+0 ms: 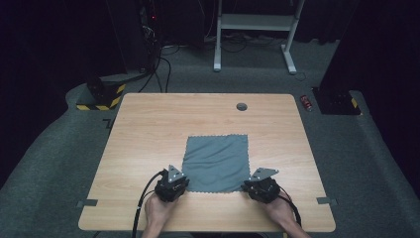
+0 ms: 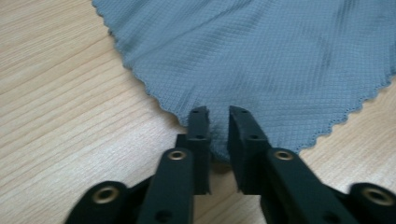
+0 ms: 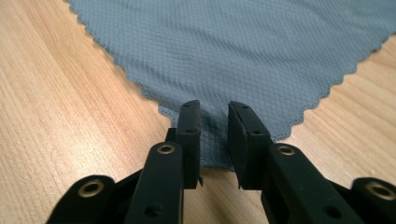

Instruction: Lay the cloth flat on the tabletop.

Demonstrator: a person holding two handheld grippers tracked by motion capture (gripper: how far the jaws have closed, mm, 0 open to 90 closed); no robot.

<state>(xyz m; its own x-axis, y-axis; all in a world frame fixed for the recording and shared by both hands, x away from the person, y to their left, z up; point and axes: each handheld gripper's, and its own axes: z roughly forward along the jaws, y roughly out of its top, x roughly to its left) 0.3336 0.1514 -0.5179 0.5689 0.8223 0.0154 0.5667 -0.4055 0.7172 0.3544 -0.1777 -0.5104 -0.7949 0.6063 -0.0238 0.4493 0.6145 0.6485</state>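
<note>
The grey cloth [image 1: 217, 162] lies flat on the table [image 1: 148, 129], each near corner sitting between the parted jaws of the left gripper [image 2: 218, 116] and right gripper [image 3: 214, 112].

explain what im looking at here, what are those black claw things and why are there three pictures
The black claws are two hand-held grippers, each with two jaws, worked by a person whose hands come in at the bottom of the high view. That picture looks down from above on a wooden table. The other two come from small cameras riding on each gripper, looking along its jaws.

A grey cloth with a zigzag edge lies flat on the table. The left gripper and the right gripper each sit at a near corner of it. In both, the jaws stand a little apart astride the corner, not yet pinching it, so nothing is held.
</note>
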